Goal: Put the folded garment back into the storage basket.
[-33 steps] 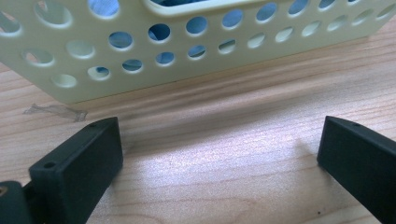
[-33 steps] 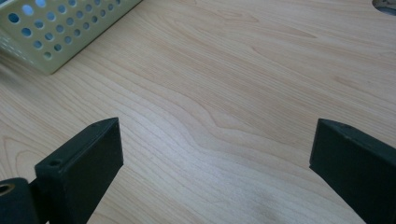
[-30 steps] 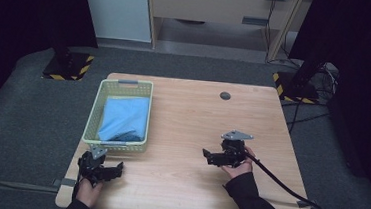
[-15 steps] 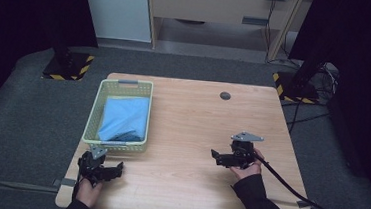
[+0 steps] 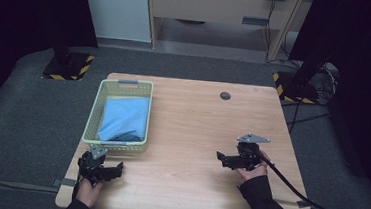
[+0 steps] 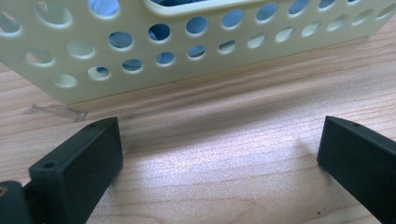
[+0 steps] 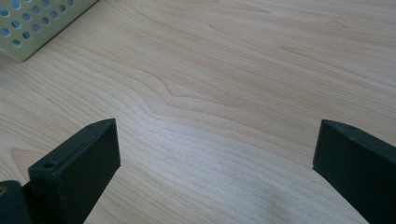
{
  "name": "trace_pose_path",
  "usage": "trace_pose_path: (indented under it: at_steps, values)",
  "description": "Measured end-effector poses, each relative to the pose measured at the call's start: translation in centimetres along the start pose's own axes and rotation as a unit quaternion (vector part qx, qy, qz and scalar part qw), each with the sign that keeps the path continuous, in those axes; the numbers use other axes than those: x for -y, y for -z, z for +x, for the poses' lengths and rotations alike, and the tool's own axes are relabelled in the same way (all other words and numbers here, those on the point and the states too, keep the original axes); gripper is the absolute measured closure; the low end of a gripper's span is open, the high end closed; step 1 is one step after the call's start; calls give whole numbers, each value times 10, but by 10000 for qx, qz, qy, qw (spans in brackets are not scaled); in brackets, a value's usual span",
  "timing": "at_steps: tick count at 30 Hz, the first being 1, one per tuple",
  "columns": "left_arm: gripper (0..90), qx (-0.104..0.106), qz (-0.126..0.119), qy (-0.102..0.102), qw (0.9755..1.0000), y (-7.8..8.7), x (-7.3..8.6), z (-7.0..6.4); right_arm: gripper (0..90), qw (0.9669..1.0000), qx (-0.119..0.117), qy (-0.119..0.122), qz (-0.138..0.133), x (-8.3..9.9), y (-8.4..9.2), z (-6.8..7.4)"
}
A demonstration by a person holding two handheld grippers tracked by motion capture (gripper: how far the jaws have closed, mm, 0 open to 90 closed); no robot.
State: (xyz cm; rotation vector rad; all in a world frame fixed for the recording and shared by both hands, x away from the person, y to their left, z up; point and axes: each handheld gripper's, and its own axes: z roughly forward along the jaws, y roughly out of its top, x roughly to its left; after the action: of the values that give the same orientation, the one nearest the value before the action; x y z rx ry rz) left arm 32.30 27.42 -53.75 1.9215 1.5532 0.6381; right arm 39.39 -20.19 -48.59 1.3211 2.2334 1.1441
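Note:
A pale green perforated basket (image 5: 92, 119) stands on the left half of the wooden table (image 5: 191, 130), and a folded blue cloth (image 5: 125, 117) lies inside it. My left gripper (image 5: 118, 168) rests near the table's front left corner, just in front of the basket, open and empty. In the left gripper view the basket wall (image 6: 187, 51) is close ahead, with blue cloth (image 6: 159, 31) showing through its holes. My right gripper (image 5: 221, 157) sits on the right front part of the table, open, with bare wood between its jaws. In the right gripper view, a basket corner (image 7: 32, 28) appears at upper left.
A small dark round grommet (image 5: 225, 95) is set in the table near the far edge. A cable (image 5: 287, 185) trails from my right gripper off the table's right front. A scrap of clear tape (image 6: 53, 111) lies on the wood by the basket. Black stands and a cabinet stand beyond the table.
My right gripper has shifted toward the right and nearer the table's front edge. The left gripper, the basket and the cloth have stayed put.

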Motion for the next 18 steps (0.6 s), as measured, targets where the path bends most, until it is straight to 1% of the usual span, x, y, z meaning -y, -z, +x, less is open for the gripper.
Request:
trace_pose_path:
  at_steps: [9,18]
  values:
    - [0,-1,-1,0,10000,0,0,0,7,10000,70,-64,-14,5,7,-10]
    - [0,-1,-1,1,10000,0,0,0,6,9999,90,-63,-25,10,12,-17]
